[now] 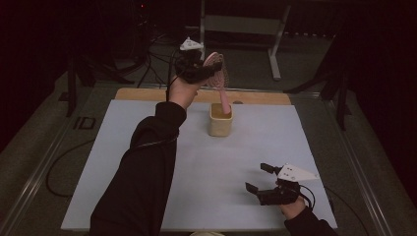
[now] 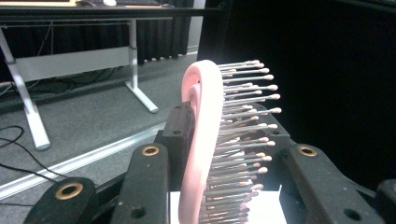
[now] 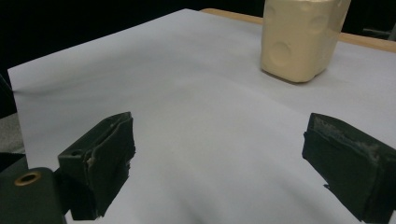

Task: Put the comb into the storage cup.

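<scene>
Dim room, black curtains all around, a metal-legged table frame at the back and cables on the floor. The work surface is a wooden table (image 1: pixel 147 94) with a big white sheet (image 1: pixel 147 167) covering most of it.

The left gripper (image 1: pixel 202 72) is raised over the far end of the table, pinching the head of a pink hairbrush (image 1: pixel 217 73). In the left gripper view the jaws press on either side of the hairbrush's head (image 2: pixel 205 140), bristles sticking out to one side. The handle points down, and from the high view its tip looks like it's right at or just inside the mouth of the cream plastic cup (image 1: pixel 220 120) standing near the far middle of the sheet. I can't tell whether it touches the rim.

The right gripper (image 1: pixel 261 178) sits low at the near right corner, well apart from everything, jaws spread wide with nothing between them. Its view looks across bare sheet toward the cup (image 3: pixel 301 39).

My read: this is the brush-and-cup step, either dropping it in handle first or pulling it out; the pictures can't settle which. If it's going in, the next move needs a straight lowering so the handle stays centred, then a release only once it's seated, since that cup looks light and could tip under a top-heavy brush.
</scene>
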Tool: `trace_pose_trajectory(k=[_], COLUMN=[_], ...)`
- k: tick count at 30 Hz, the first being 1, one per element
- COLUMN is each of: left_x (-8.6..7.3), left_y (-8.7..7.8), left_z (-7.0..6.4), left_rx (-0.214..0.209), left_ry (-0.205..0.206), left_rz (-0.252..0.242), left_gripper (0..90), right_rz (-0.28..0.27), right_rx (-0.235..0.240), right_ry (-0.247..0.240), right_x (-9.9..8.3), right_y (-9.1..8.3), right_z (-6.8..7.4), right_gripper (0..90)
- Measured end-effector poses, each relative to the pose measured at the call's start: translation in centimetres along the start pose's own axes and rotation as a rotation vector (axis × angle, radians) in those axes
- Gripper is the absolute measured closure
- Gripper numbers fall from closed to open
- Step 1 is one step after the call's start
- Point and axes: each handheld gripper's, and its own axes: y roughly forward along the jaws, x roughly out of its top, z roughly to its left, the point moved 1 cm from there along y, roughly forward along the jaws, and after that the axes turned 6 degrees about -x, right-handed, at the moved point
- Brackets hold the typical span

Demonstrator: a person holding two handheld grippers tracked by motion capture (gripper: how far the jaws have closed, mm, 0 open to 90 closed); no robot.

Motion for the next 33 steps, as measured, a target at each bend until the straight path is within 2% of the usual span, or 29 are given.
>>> trace_pose_trajectory(k=[22,33], left_x=[-3.1,-4.4], left_y=[1.8,2.4], left_z=[1.4,1.7], left_rx=[0.011,-0.003], left_ry=[-0.029,-0.050], left_rz=[0.040,0.044], left_gripper=[65.6,65.6], right_rz=[0.000,0.004], right_rx=[0.002,0.003], right_ry=[0.004,0.005], right_x=[0.0,0.0], right_y=[0.0,0.0], right_z=[0.0,0.0], right_gripper=[8.9,8.9])
